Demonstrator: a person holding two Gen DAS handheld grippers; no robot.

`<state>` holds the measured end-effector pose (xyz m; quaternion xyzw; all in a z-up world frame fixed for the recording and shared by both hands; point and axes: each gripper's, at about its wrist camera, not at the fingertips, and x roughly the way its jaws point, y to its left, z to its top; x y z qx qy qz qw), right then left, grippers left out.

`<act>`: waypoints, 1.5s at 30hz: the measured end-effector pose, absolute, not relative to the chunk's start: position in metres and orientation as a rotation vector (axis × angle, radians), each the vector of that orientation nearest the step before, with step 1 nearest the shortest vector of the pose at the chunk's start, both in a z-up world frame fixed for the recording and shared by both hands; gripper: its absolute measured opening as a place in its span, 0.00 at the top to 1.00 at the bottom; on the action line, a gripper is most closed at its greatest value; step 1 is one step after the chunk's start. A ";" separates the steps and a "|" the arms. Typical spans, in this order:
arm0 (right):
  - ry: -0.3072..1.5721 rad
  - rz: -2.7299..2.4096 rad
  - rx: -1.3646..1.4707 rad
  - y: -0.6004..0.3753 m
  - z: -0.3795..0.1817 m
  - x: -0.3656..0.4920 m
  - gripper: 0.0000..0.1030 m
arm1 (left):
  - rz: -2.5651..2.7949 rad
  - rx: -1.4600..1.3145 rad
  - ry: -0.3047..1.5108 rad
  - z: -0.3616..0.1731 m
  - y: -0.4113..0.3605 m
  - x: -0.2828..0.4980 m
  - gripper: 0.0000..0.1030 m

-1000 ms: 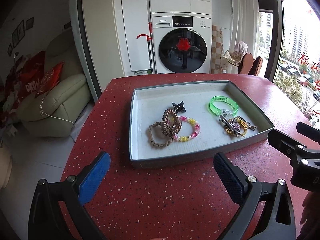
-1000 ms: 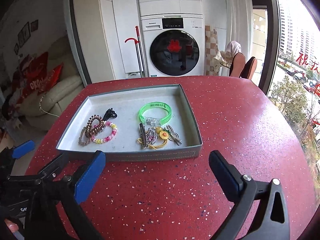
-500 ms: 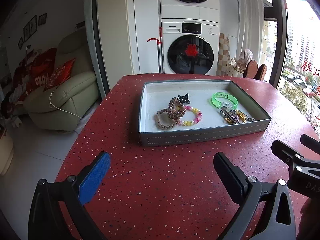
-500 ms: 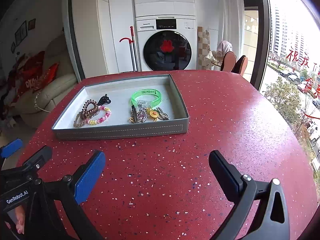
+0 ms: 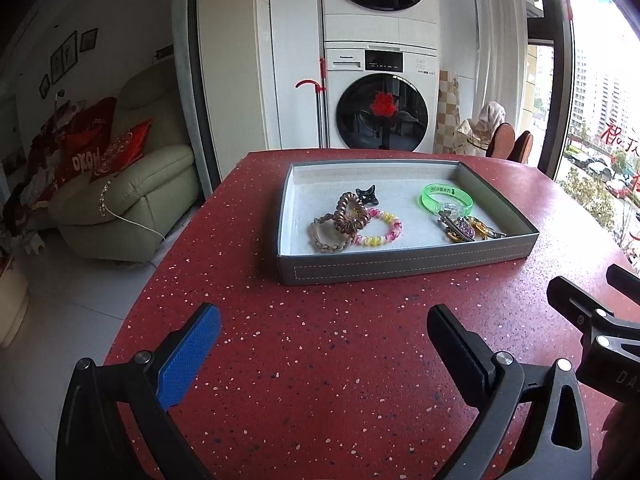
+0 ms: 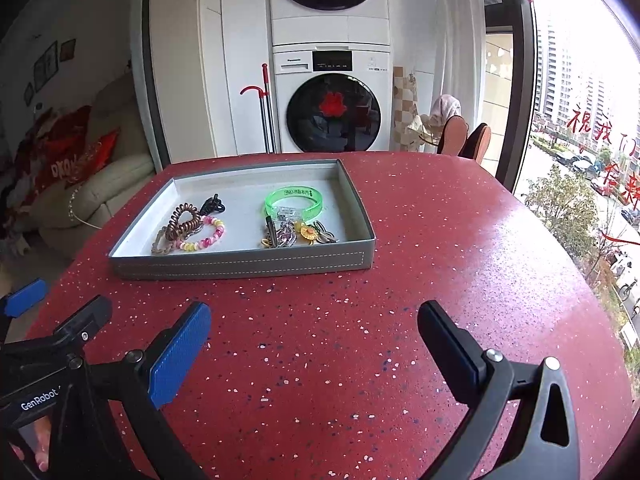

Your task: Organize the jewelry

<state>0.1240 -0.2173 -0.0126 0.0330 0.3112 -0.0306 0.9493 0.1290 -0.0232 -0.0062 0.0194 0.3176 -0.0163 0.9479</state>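
Both grippers, left [image 5: 324, 344] and right [image 6: 314, 340], hover over the red table [image 6: 440, 260], jaws spread wide, holding nothing. Tray [image 6: 240, 260] of jewelry [image 6: 188, 228] sits at 12 o'clock, well apart.

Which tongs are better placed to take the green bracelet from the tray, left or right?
Probably the right tongs. The green bracelet lies almost straight ahead of them in the grey tray. From the left tongs it sits off to the right, beyond the hair ties. Both tongs are open and empty.

Bright window glare – fisheye-warped edges
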 end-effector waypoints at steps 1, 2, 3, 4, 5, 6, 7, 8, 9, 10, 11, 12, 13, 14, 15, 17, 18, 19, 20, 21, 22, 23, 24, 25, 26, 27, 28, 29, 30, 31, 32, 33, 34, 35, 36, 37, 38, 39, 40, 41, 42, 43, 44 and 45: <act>0.633 -0.063 0.066 -0.217 -0.012 0.124 0.00 | -0.032 0.039 0.644 -0.005 -0.023 0.129 0.00; 0.633 -0.064 0.065 -0.217 -0.012 0.124 0.00 | -0.032 0.040 0.642 -0.005 -0.023 0.129 0.00; 0.633 -0.063 0.065 -0.217 -0.012 0.124 0.00 | -0.031 0.041 0.641 -0.004 -0.023 0.128 0.00; 0.633 -0.062 0.066 -0.217 -0.012 0.124 0.00 | -0.031 0.043 0.640 -0.004 -0.023 0.128 0.00; 0.631 -0.063 0.065 -0.217 -0.012 0.124 0.00 | -0.030 0.044 0.640 -0.004 -0.023 0.128 0.00; 0.630 -0.063 0.065 -0.217 -0.012 0.123 0.00 | -0.030 0.045 0.640 -0.004 -0.023 0.128 0.00; 0.628 -0.064 0.065 -0.217 -0.011 0.123 0.00 | -0.031 0.044 0.640 -0.004 -0.023 0.128 0.00; 0.627 -0.064 0.065 -0.217 -0.011 0.123 0.00 | -0.032 0.043 0.640 -0.004 -0.023 0.128 0.00; 0.627 -0.064 0.065 -0.217 -0.010 0.123 0.00 | -0.033 0.043 0.640 -0.004 -0.024 0.127 0.00; 0.626 -0.064 0.066 -0.217 -0.010 0.123 0.00 | -0.032 0.043 0.640 -0.004 -0.024 0.127 0.00; 0.626 -0.065 0.065 -0.217 -0.010 0.122 0.00 | -0.032 0.044 0.639 -0.004 -0.024 0.127 0.00; 0.625 -0.066 0.065 -0.217 -0.010 0.122 0.00 | -0.032 0.045 0.638 -0.003 -0.024 0.127 0.00; 0.625 -0.066 0.065 -0.217 -0.009 0.122 0.00 | -0.033 0.046 0.638 -0.003 -0.024 0.127 0.00; 0.625 -0.066 0.066 -0.217 -0.009 0.122 0.00 | -0.033 0.047 0.639 -0.003 -0.024 0.127 0.00; 0.625 -0.066 0.066 -0.217 -0.009 0.121 0.00 | -0.033 0.046 0.640 -0.003 -0.024 0.127 0.00; 0.624 -0.066 0.064 -0.217 -0.008 0.122 0.00 | -0.033 0.046 0.642 -0.002 -0.024 0.127 0.00; 0.624 -0.067 0.064 -0.217 -0.008 0.121 0.00 | -0.032 0.045 0.643 -0.002 -0.024 0.126 0.00; 0.624 -0.066 0.065 -0.217 -0.009 0.121 0.00 | -0.031 0.046 0.643 -0.002 -0.024 0.127 0.00; 0.623 -0.066 0.065 -0.217 -0.008 0.121 0.00 | -0.031 0.046 0.643 -0.002 -0.024 0.127 0.00; 0.624 -0.066 0.065 -0.217 -0.009 0.122 0.00 | -0.032 0.046 0.644 -0.002 -0.024 0.127 0.00; 0.625 -0.066 0.065 -0.217 -0.009 0.122 0.00 | -0.031 0.048 0.644 -0.002 -0.024 0.127 0.00; 0.624 -0.067 0.065 -0.217 -0.009 0.121 0.00 | -0.030 0.050 0.645 -0.002 -0.024 0.127 0.00; 0.623 -0.066 0.065 -0.217 -0.008 0.121 0.00 | -0.030 0.051 0.645 -0.002 -0.024 0.127 0.00; 0.624 -0.065 0.065 -0.217 -0.007 0.122 0.00 | -0.031 0.053 0.646 -0.002 -0.024 0.127 0.00; 0.623 -0.066 0.064 -0.217 -0.007 0.122 0.00 | -0.031 0.054 0.646 -0.002 -0.024 0.127 0.00; 0.623 -0.067 0.062 -0.217 -0.006 0.122 0.00 | -0.031 0.054 0.645 -0.002 -0.024 0.127 0.00; 0.623 -0.067 0.062 -0.217 -0.005 0.122 0.00 | -0.032 0.055 0.645 -0.002 -0.024 0.127 0.00; 0.623 -0.067 0.063 -0.218 -0.005 0.122 0.00 | -0.032 0.054 0.645 -0.002 -0.024 0.127 0.00; 0.622 -0.067 0.064 -0.218 -0.005 0.122 0.00 | -0.033 0.054 0.646 -0.002 -0.024 0.127 0.00; 0.622 -0.068 0.064 -0.218 -0.004 0.122 0.00 | -0.034 0.053 0.646 -0.002 -0.024 0.127 0.00; 0.622 -0.068 0.064 -0.218 -0.004 0.122 0.00 | -0.035 0.054 0.645 -0.002 -0.024 0.127 0.00; 0.622 -0.069 0.064 -0.218 -0.004 0.123 0.00 | -0.035 0.055 0.645 -0.002 -0.024 0.127 0.00; 0.621 -0.069 0.063 -0.218 -0.004 0.123 0.00 | -0.036 0.055 0.646 -0.002 -0.024 0.127 0.00; 0.621 -0.068 0.064 -0.218 -0.004 0.123 0.00 | -0.036 0.054 0.647 -0.002 -0.024 0.127 0.00; 0.621 -0.068 0.065 -0.218 -0.004 0.123 0.00 | -0.036 0.053 0.648 -0.002 -0.024 0.126 0.00; 0.621 -0.068 0.064 -0.218 -0.004 0.123 0.00 | -0.036 0.053 0.649 -0.002 -0.024 0.126 0.00; 0.620 -0.068 0.063 -0.218 -0.004 0.123 0.00 | -0.035 0.054 0.649 -0.002 -0.024 0.126 0.00; 0.619 -0.068 0.062 -0.218 -0.004 0.122 0.00 | -0.035 0.055 0.649 -0.002 -0.024 0.126 0.00; 0.619 -0.067 0.062 -0.217 -0.003 0.123 0.00 | -0.035 0.054 0.649 -0.002 -0.024 0.126 0.00; 0.619 -0.067 0.061 -0.217 -0.003 0.123 0.00 | -0.036 0.054 0.649 -0.002 -0.024 0.126 0.00; 0.618 -0.067 0.060 -0.217 -0.002 0.123 0.00 | -0.035 0.055 0.649 -0.002 -0.024 0.126 0.00; 0.618 -0.066 0.059 -0.217 -0.002 0.123 0.00 | -0.036 0.055 0.649 -0.002 -0.024 0.126 0.00; 0.618 -0.065 0.059 -0.217 -0.001 0.123 0.00 | -0.036 0.054 0.650 -0.002 -0.024 0.126 0.00; 0.618 -0.065 0.058 -0.217 -0.001 0.123 0.00 | -0.036 0.053 0.649 -0.002 -0.024 0.126 0.00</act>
